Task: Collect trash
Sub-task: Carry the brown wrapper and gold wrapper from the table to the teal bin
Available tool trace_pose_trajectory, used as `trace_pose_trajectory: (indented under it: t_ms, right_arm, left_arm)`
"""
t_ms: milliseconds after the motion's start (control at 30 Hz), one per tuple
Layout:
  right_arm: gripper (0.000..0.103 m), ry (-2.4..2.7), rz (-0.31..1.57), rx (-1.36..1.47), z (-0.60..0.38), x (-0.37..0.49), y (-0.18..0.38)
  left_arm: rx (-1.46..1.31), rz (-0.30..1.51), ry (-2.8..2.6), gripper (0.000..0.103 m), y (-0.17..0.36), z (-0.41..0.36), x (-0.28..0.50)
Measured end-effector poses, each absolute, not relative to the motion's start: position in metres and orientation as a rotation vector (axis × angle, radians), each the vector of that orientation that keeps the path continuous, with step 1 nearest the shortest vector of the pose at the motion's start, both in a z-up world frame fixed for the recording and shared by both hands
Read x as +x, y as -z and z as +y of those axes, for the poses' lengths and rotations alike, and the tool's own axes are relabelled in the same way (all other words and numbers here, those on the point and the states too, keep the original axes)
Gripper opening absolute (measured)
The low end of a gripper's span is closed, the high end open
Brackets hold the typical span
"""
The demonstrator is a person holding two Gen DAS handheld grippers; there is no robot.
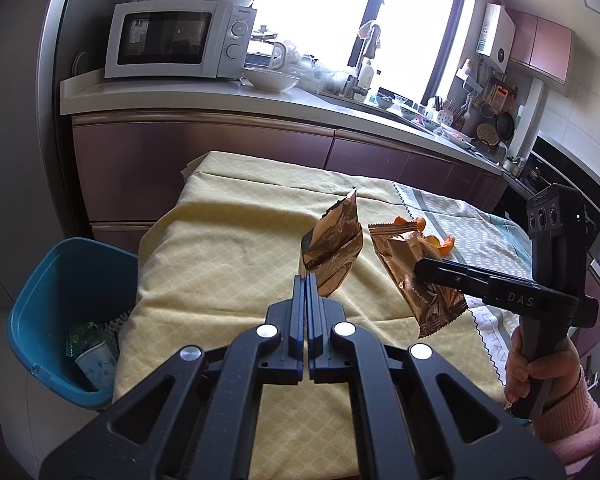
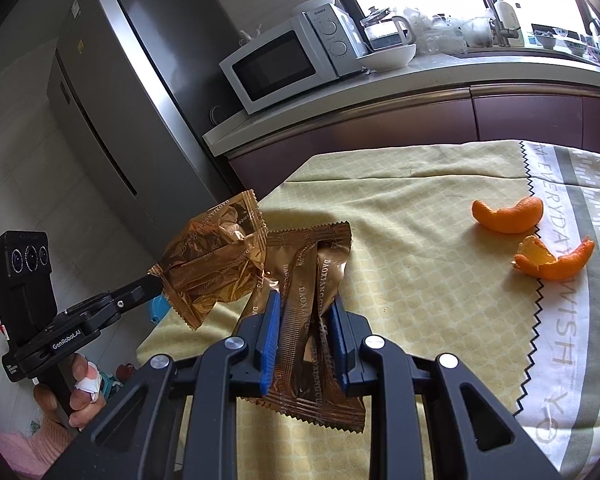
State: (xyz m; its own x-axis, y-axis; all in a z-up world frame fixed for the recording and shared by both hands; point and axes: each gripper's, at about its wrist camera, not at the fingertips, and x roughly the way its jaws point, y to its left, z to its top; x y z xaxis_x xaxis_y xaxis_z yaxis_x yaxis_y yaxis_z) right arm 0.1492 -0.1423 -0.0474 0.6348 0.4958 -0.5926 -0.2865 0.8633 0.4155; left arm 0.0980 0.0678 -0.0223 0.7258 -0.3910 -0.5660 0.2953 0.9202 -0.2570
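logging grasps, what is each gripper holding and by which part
Left gripper: a gold wrapper, by its lower corner. Right gripper: another gold wrapper, across its middle.

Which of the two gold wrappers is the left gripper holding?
The puffed-open gold wrapper, pinched by its corner in the left gripper; the flatter sealed-looking wrapper sits in the right gripper.

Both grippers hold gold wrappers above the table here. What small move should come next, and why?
Probably swing the left gripper leftward over the blue bin and open it. It is shut on a gold wrapper, held clear of the table, and the bin beside the table's left edge already holds trash.
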Motion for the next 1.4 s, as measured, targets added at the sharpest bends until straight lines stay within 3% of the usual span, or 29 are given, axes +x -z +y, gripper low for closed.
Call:
trace_pose_trajectory:
  t_ms: [1400]
  right_arm:
    - [0.022, -0.603, 0.802, 0.258, -0.065, 0.174, 0.052]
  left_arm:
    - [-0.193, 0.639, 0.221, 0.001, 0.022, 0.14, 0.074]
